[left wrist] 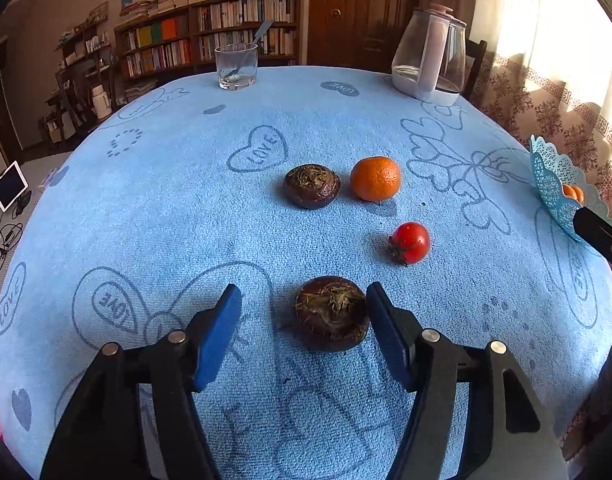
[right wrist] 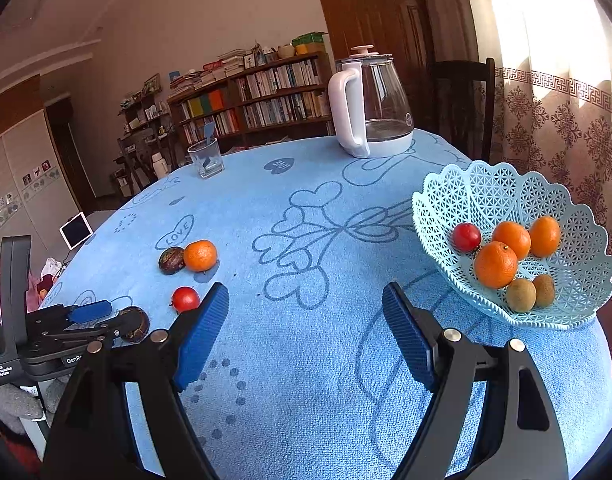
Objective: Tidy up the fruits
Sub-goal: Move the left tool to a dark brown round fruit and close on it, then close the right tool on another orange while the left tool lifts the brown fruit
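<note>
My left gripper (left wrist: 304, 300) is open, its blue pads on either side of a dark brown round fruit (left wrist: 332, 312) on the blue tablecloth; the right pad touches it. Beyond lie a red tomato (left wrist: 411, 242), an orange (left wrist: 375, 178) and a second dark fruit (left wrist: 311, 185). My right gripper (right wrist: 306, 300) is open and empty above the cloth, left of the light blue lattice basket (right wrist: 562, 196). The basket holds three oranges (right wrist: 496, 264), a red tomato (right wrist: 466, 237) and two kiwis (right wrist: 521, 295). The left gripper (right wrist: 90, 314) also shows in the right wrist view.
A glass kettle (left wrist: 428, 58) with a white base stands at the far right of the table. A drinking glass (left wrist: 236, 66) with a spoon stands at the far edge. A chair (right wrist: 462, 100) and curtain are behind the table. A tablet (left wrist: 9, 185) lies on the floor at left.
</note>
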{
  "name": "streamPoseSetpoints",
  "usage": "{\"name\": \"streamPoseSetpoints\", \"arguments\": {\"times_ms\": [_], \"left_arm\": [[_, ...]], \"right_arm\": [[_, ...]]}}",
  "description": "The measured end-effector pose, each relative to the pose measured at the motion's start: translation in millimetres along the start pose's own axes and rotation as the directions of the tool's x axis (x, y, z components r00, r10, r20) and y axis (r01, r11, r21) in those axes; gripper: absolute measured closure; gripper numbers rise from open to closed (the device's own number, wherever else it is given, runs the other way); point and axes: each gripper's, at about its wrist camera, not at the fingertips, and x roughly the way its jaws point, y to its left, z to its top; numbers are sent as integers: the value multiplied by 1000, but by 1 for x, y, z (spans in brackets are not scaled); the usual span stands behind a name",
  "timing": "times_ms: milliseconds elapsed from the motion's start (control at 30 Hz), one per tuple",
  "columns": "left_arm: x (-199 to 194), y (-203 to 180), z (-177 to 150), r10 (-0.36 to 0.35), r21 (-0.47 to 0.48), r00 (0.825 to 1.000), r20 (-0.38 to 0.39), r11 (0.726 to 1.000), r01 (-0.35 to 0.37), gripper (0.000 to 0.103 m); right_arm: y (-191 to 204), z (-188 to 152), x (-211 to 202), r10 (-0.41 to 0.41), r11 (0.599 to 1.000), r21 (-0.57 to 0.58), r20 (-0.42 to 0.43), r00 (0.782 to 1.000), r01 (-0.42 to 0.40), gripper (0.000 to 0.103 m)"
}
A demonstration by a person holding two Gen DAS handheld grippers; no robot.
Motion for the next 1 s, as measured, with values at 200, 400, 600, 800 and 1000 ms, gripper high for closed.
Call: {"name": "streamPoseSetpoints", "arguments": {"times_ms": [200,400,600,800,1000], "left_arm": [[1,-8,-1,-42,29,999,0,999,42,62],[-4,-3,1,-52,6,999,14,999,52,67],[-19,9,5,-28,-6,998,51,1000,28,69],[-33,22,8,-17,-20,996,85,1000,18,69],[-48,34,14,-8,-39,992,124,999,12,70]], "right_arm": [[2,0,3,14,1000,-3,-20,1000,-15,22],[7,1,4,38,999,-11,-33,999,-39,22],[18,14,19,120,993,18,-82,989,-119,22],[49,28,53,158,986,-27,-144,977,-163,22],[81,37,99,178,979,-55,-229,957,-196,22]]}}
